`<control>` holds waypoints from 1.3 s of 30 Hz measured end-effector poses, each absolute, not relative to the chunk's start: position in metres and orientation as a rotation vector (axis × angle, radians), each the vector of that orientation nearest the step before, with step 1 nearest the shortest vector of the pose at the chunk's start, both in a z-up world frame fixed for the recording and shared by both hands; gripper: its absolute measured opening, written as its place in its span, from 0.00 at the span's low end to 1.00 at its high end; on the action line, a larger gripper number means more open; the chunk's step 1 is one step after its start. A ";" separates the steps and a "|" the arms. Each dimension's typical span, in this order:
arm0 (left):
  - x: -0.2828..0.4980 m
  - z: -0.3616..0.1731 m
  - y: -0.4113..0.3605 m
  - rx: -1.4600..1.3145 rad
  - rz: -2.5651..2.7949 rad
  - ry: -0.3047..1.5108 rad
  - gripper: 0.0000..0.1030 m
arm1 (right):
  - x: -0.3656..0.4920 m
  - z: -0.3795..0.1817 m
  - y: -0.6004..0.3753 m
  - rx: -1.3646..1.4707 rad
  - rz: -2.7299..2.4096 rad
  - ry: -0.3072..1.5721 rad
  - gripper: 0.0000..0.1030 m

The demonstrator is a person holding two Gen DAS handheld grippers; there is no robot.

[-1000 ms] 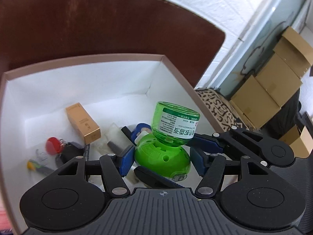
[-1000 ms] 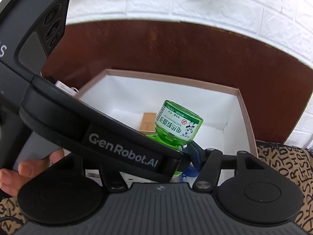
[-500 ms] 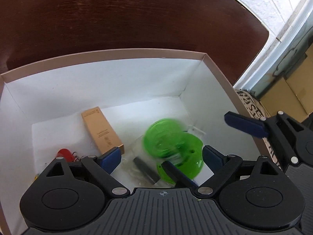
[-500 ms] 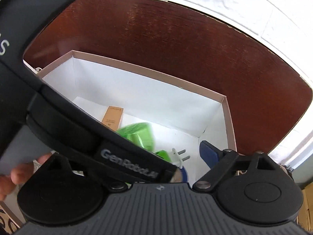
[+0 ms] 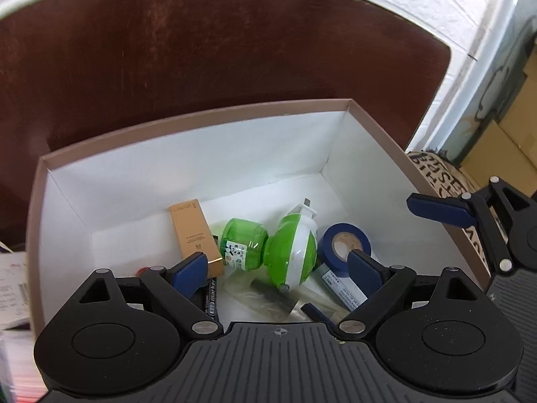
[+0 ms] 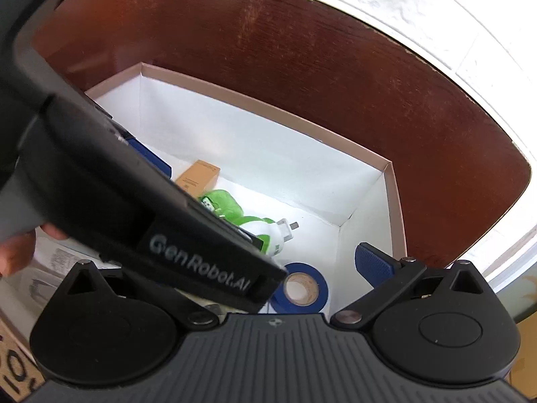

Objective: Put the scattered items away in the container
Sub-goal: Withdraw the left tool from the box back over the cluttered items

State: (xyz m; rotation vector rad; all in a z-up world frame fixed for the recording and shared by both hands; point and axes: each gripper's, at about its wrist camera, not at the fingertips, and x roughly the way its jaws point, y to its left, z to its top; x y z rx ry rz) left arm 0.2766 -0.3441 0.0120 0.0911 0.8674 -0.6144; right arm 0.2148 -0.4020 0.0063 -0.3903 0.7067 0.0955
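**Green repeller at rest in the box; both tongs spread and empty**

The green mosquito-repeller (image 5: 268, 252) lies on its side on the floor of the white box (image 5: 188, 164), its bottle end just beside the tan carton (image 5: 196, 231) and its plug prongs pointing toward the box's far wall. To the repeller's other side sits a blue tape roll (image 5: 345, 245). Nearer me than the repeller I see a clear packet with a dark strip (image 5: 268, 294), a small labelled box (image 5: 340, 288) and a black marker (image 5: 211, 297); a red item (image 5: 142, 271) is mostly hidden behind my left finger.

From my left wrist view the whole floor of the box is readable. From my right wrist view the left gripper's body (image 6: 134, 194) crosses the frame and covers much of it, leaving only part of the repeller (image 6: 231, 211), the carton (image 6: 198, 174) and the tape roll (image 6: 298, 290); this view alone shows a hand (image 6: 16, 252) at the left edge.

My left gripper (image 5: 278, 268) hangs over the box's near side with its jaws spread wide, gripping nothing; the repeller lies beyond and between its pads (image 5: 189, 270) without contact. My right gripper (image 5: 446, 206) appears near the box's right rim; one blue pad (image 6: 372, 265) is visible in its own view, the other is hidden, and the tongs stand wide and empty.

The box rests on a dark brown table (image 5: 201, 50).
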 end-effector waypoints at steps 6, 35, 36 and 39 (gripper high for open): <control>0.250 0.028 -0.330 0.080 -0.595 0.794 0.94 | 0.188 0.019 -0.400 -0.349 0.111 0.665 1.00; 0.088 0.025 -0.190 -0.013 -0.362 0.671 0.96 | 0.021 0.032 -0.298 -0.281 0.247 0.393 1.00; 0.084 0.022 -0.184 -0.011 -0.353 0.677 0.96 | 0.016 0.029 -0.292 -0.282 0.254 0.391 1.00; 0.071 0.013 -0.167 -0.006 -0.326 0.687 0.96 | 0.007 0.021 -0.279 -0.277 0.268 0.391 1.00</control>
